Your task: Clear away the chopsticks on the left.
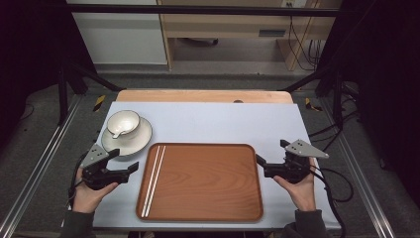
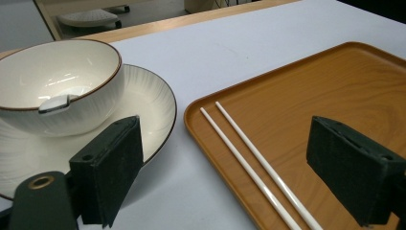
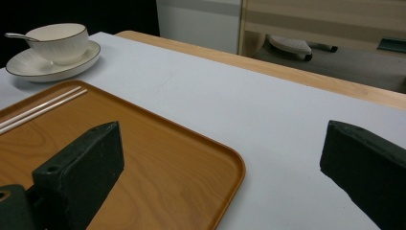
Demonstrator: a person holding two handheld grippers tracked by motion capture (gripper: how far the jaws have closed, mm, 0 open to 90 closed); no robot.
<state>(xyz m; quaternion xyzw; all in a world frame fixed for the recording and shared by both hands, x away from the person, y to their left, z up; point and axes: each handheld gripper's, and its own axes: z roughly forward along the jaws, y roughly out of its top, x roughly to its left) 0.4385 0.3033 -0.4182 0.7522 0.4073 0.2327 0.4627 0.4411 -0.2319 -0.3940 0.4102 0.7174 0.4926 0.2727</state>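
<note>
The table [image 1: 208, 116], covered in a pale sheet, carries a wooden tray [image 1: 200, 182] at its near middle, with bare sheet on the far side and at both flanks, so there is room to swing either hand outward or forward without meeting anything. The tray's raised rim is the edge to mind: a jaw coming in low from the side would catch on it. At the far left, just beyond the tray's corner and apart from it, a plate [image 1: 141, 139] holds a bowl [image 1: 124, 122] with a spoon [image 1: 118, 133] resting inside. A pair of white chopsticks [image 1: 152, 179] lies side by side along the tray's left edge, just inside the rim. The left gripper [image 1: 124, 166] hovers with jaws spread wide, empty, between plate and tray; the right gripper [image 1: 261, 166] sits at the tray's right rim, likewise spread and empty. The step looks like a reach for plate or chopsticks; the left jaws should come down from above, clear of the plate's lip, and close squarely.
</note>
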